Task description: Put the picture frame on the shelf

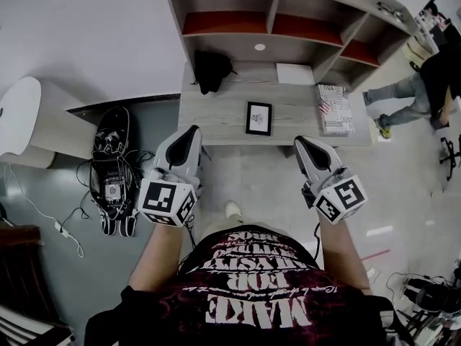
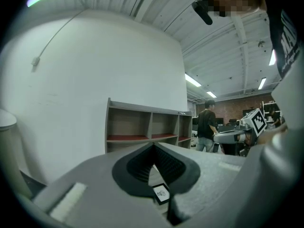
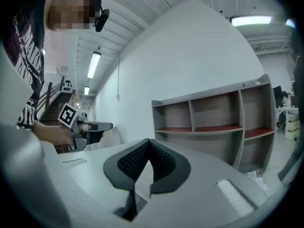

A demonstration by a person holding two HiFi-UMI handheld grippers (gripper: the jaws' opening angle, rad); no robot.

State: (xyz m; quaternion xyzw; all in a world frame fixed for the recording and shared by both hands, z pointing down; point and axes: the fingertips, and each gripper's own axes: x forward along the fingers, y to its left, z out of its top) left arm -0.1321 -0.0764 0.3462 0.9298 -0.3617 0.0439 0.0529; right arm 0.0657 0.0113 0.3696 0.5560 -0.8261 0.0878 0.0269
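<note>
Left tongs (image 1: 193, 130) seemingly closed, frame (image 1: 258, 118) on desk (image 1: 216, 114)

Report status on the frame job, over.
Left tongs shut, empty; right tongs shut, empty. Picture frame on desk, untouched, shelf behind it. Black bag and magazine stack off to the sides, nothing between tongs and frame.

An open lab or workshop hall. Left of the shelf unit (image 1: 288, 20), cables (image 1: 63, 229) and electronic gear (image 1: 113, 190) sprawl on the floor. Beyond its right end are a ribbed ceiling (image 2: 223, 37) with strip lights (image 2: 192, 80) and a brick wall (image 2: 237, 103).
</note>
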